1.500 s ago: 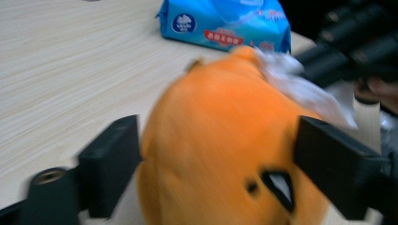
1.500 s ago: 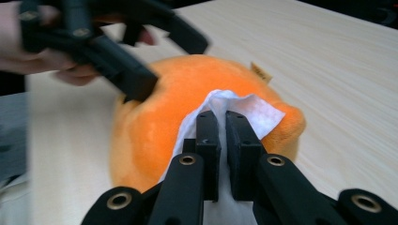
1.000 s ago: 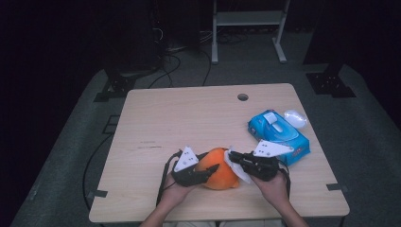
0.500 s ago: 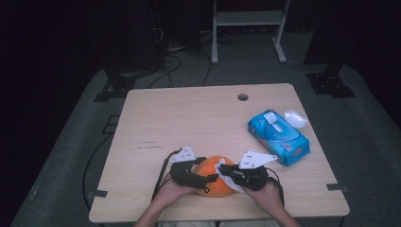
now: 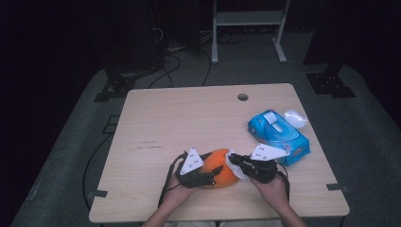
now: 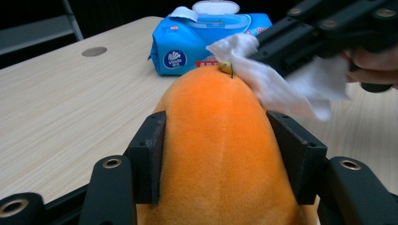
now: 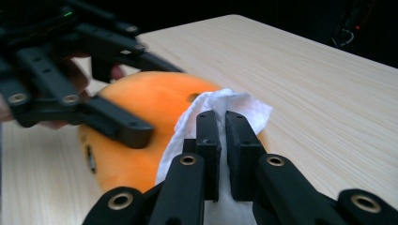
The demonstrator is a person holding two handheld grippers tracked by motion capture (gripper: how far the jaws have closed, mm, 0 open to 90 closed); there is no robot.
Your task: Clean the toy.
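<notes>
An orange plush fruit [image 5: 221, 172] lies near the table's front edge. My left gripper [image 5: 208, 177] holds it from the left. In the left gripper view its jaws have just been closing, and the pads [image 6: 152, 150] press on both flanks of the fruit [image 6: 220, 154]. My right gripper [image 7: 220, 122] is shut on a white wipe [image 7: 244, 110]. It holds the wipe [image 6: 277, 84] against the fruit's far end by the small stem. In the high view the right gripper [image 5: 236, 163] sits just right of the fruit.
A blue pack of wet wipes [image 5: 279, 135] lies to the right, its flap up, with a clear lid [image 5: 295, 118] behind it. A cable hole [image 5: 242, 97] is at the table's far side. The table's front edge is close to both hands.
Hands, fruit and wipe dipped a little toward the front edge half a second ago and have come back. The wipe stays against the fruit's right end.
</notes>
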